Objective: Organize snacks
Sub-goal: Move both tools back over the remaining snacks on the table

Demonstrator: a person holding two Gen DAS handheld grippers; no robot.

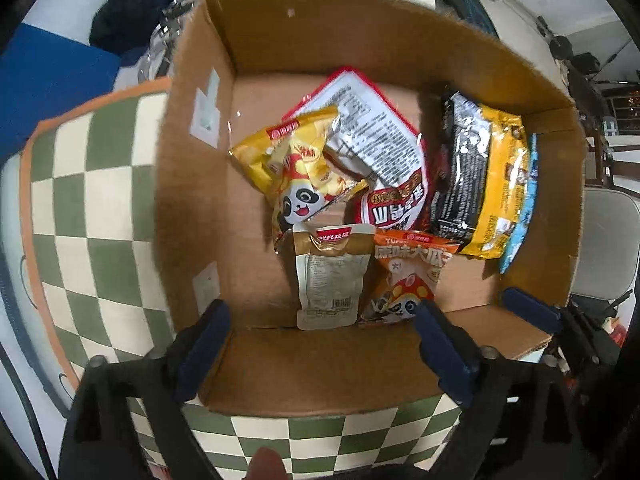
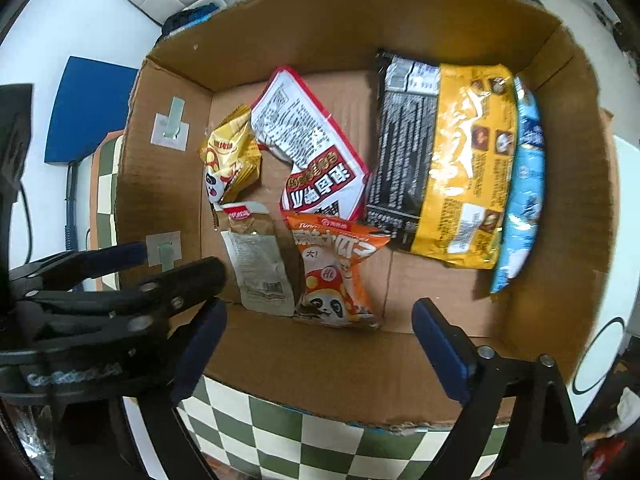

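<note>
Both tools hang over the near edge of the cardboard box. The left hand-held gripper and the right hand-held gripper each stand wide open, holding nothing. The snacks lie inside the box: an orange packet beside a beige pouch near the front, a big yellow bag leaning along the right wall.

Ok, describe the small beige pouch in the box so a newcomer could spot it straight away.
Look inside the open cardboard box on the green checkered cloth. Along the near wall, two small packets lie side by side: the beige pouch is the left one, beside the orange panda packet. It alone is pale and flat, back-side up, showing a printed label panel and barcode.
</note>
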